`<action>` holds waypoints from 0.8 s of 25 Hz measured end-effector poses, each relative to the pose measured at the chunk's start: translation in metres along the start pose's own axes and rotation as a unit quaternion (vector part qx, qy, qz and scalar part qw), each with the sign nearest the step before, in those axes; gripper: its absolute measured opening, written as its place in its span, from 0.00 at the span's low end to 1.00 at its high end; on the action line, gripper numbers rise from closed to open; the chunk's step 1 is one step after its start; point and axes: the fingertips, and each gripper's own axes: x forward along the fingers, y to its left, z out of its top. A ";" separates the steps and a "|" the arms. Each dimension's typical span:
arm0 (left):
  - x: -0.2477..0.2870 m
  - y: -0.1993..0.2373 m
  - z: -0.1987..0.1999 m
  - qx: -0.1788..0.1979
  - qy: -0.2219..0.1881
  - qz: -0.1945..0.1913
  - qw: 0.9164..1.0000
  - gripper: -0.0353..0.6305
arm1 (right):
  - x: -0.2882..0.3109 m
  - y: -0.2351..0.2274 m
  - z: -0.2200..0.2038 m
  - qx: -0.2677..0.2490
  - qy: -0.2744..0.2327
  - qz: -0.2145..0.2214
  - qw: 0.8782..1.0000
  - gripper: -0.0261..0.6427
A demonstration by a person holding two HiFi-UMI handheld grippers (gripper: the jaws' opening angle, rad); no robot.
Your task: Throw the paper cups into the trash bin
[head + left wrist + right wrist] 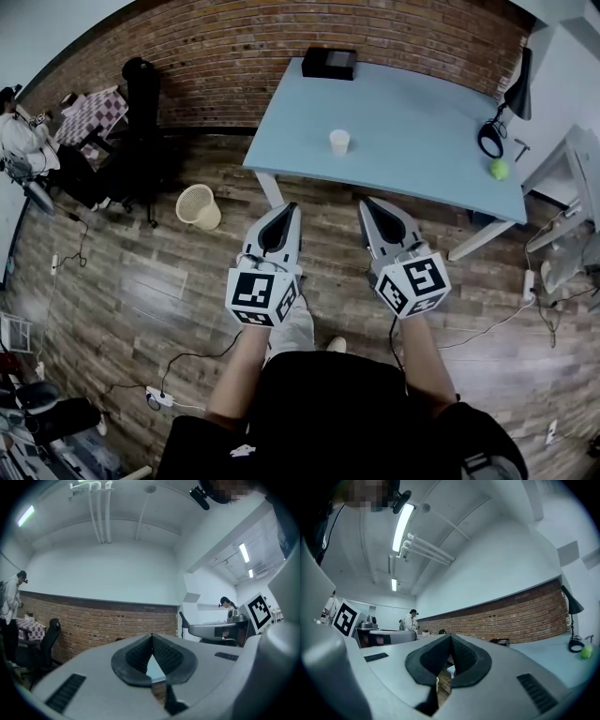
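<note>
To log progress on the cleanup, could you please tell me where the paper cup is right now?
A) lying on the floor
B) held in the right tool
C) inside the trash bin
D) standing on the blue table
D: the paper cup stands upright on the blue table, apart from the trash bin on the floor.
</note>
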 end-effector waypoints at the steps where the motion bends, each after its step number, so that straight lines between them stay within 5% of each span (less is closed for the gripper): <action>1: 0.002 0.003 -0.001 -0.001 0.001 0.000 1.000 0.07 | 0.004 0.000 -0.001 0.001 0.000 0.001 1.000 0.05; 20: 0.063 0.077 -0.004 -0.006 0.008 -0.018 1.000 0.07 | 0.101 -0.024 -0.012 0.003 0.012 -0.005 1.000 0.05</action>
